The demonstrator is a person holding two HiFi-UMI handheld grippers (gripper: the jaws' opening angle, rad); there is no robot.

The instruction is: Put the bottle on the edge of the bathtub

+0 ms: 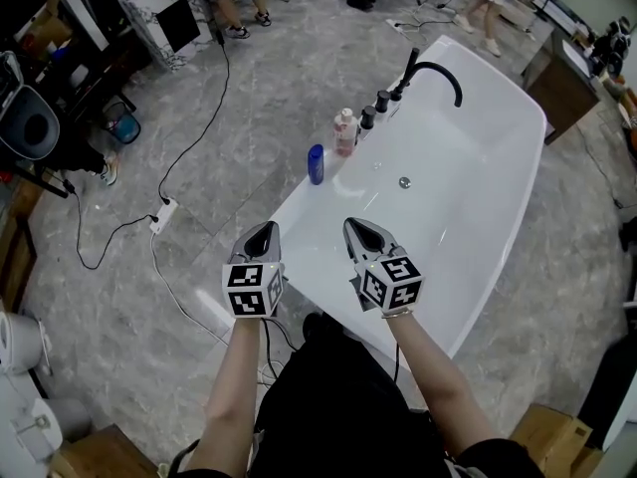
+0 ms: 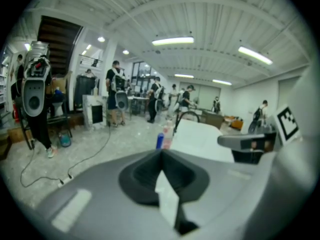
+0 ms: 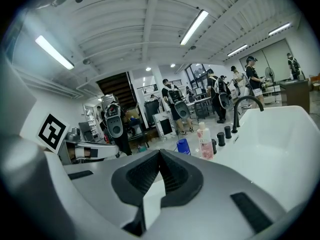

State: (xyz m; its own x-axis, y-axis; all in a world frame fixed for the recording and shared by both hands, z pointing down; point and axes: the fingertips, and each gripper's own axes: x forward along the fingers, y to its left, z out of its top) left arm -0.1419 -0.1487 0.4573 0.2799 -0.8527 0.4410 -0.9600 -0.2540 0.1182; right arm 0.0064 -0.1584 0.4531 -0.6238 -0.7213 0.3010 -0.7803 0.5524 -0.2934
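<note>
Blue bottle (image 1: 316, 163) stands upright on the bathtub (image 1: 297, 205) rim beside a pink bottle (image 1: 345, 132). Left tongs (image 1: 266, 229) and right tongs (image 1: 352, 225) are clenched, empty, at the bathtub's near end. Placement looks finished; the next move likely calls only for backing away.

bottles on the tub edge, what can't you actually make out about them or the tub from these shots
- blue bottle: base hidden behind the right gripper in the right gripper view; small and blurred in the left gripper view.
- pink bottle: label print too small to read in every view.
- Fill level of either bottle: too small to tell.
- bathtub: near end covered by the person's arms in the head view.
</note>
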